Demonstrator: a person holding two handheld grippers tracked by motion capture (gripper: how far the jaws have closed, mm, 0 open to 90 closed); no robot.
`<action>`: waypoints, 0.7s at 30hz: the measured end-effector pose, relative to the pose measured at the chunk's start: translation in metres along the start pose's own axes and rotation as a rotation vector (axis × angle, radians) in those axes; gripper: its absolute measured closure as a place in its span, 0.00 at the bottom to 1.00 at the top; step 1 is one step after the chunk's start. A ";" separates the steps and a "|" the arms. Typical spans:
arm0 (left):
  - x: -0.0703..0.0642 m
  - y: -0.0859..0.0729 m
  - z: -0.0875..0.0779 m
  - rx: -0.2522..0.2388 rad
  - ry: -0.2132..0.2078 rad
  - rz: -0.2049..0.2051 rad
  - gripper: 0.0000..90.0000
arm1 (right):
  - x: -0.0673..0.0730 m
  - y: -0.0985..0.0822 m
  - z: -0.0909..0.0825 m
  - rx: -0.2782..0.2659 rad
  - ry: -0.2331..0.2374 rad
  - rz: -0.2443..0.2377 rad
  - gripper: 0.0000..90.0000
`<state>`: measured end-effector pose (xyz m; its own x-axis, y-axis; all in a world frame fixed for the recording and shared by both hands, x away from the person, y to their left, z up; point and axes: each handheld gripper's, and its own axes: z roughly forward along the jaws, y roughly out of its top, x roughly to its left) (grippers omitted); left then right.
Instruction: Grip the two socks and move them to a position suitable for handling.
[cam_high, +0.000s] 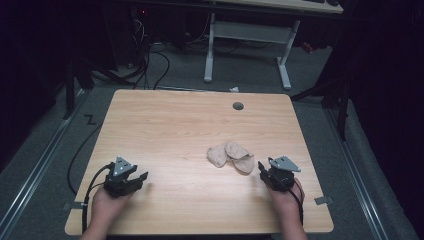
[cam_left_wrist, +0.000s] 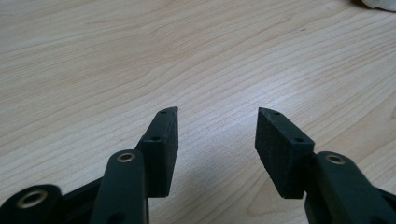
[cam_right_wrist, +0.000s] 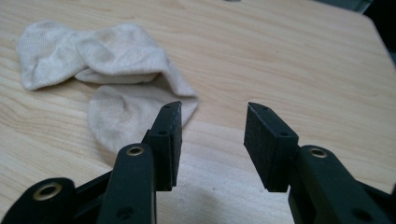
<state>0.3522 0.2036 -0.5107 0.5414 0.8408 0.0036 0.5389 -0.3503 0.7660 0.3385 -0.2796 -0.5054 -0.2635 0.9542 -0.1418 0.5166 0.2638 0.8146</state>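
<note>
Here, crumpled beige socks (cam_high: 231, 156) lie on the wooden worktop (cam_high: 170, 125); right gripper (cam_high: 265, 172) just beside them, fingers released, empty; left gripper (cam_high: 140, 179) well apart, likewise spread.

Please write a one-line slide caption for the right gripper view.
Open right hand-held gripper near crumpled beige socks on a wooden table.

We see a dim room with a grey carpet floor (cam_high: 310, 85). A light wooden table (cam_high: 165, 125) with a round grommet hole (cam_high: 238, 106) sits in the middle. Behind it stands a white-legged desk (cam_high: 250, 32), and black cables (cam_high: 150, 65) trail across the floor at left.
</note>
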 end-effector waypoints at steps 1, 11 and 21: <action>0.000 0.000 0.000 0.000 0.000 0.000 0.55 | 0.000 0.000 0.000 0.000 0.000 0.000 0.63; -0.001 0.003 0.006 -0.001 0.002 0.003 0.55 | 0.004 -0.003 0.002 0.029 0.023 -0.033 0.63; 0.004 -0.001 -0.001 -0.007 0.004 -0.015 0.55 | 0.007 0.001 0.007 0.035 0.042 -0.029 0.63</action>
<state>0.3531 0.2075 -0.5105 0.5306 0.8476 -0.0048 0.5426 -0.3353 0.7702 0.3429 -0.2719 -0.5092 -0.3124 0.9395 -0.1407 0.5363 0.2966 0.7902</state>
